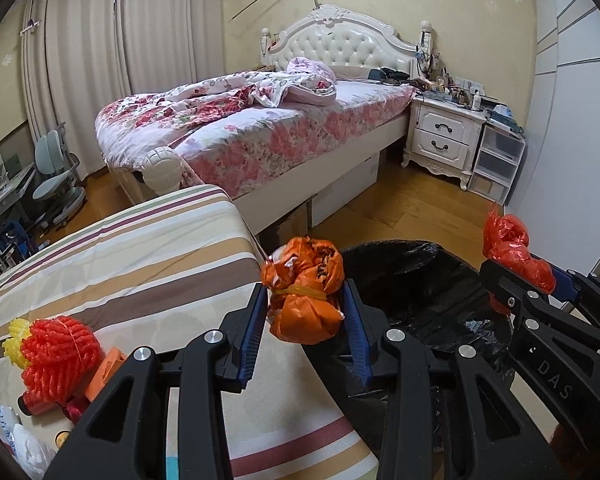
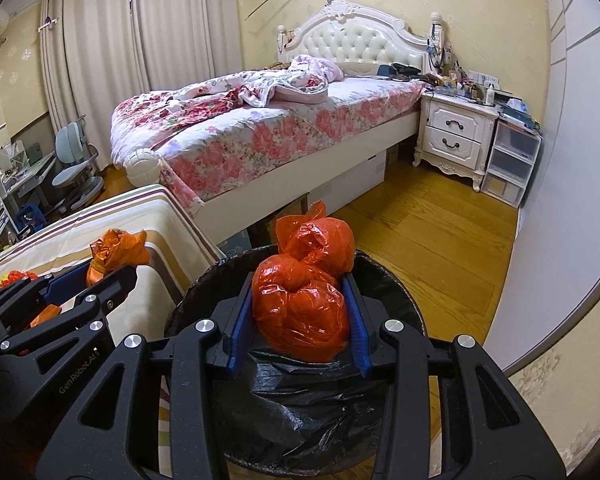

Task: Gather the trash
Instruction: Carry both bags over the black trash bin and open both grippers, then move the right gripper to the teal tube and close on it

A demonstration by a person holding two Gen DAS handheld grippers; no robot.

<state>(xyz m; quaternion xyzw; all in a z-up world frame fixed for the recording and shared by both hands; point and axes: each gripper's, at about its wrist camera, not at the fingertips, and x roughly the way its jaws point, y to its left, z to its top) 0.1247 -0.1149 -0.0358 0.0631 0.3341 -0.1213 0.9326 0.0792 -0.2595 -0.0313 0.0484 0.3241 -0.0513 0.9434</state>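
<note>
Looking down into a black-lined bin (image 2: 300,400) parked right beside a striped cushioned top (image 1: 140,248). Got a red plastic bag (image 2: 304,304), knotted into a puffy lump, pinched between the pads of the right gripper (image 2: 298,284) and hanging over the bin mouth. Also got a smaller orange bundle (image 1: 304,300), tied off with a rubber band, squeezed in the left gripper (image 1: 304,292) about where the striped top meets the bin rim. Guessing light, soft and crinkly for both, a bit slippery too. Better to grab across the fat middle than by a loose tail. Holding both grippers slanted downward, side by side and close together. Still got red foam netting (image 1: 56,356) to collect off the top.
</note>
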